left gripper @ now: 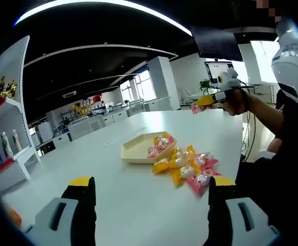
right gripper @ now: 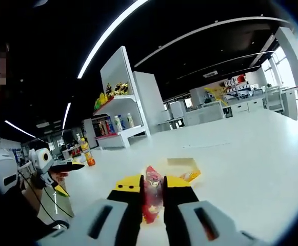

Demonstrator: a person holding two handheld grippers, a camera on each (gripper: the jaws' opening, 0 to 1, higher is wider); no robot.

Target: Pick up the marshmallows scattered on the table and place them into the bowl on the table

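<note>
My right gripper [right gripper: 153, 197] is clamped on a red-wrapped marshmallow [right gripper: 152, 192], raised, with the shallow cream square bowl [right gripper: 182, 163] ahead below it. Left gripper [left gripper: 151, 187] wide apart, nearer the pile of wrapped marshmallows [left gripper: 190, 169] beside that bowl.

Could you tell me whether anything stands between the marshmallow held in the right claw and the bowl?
Nothing visible does. The right claw grips a pink marshmallow above the white table, with open tabletop before the bowl.
</note>
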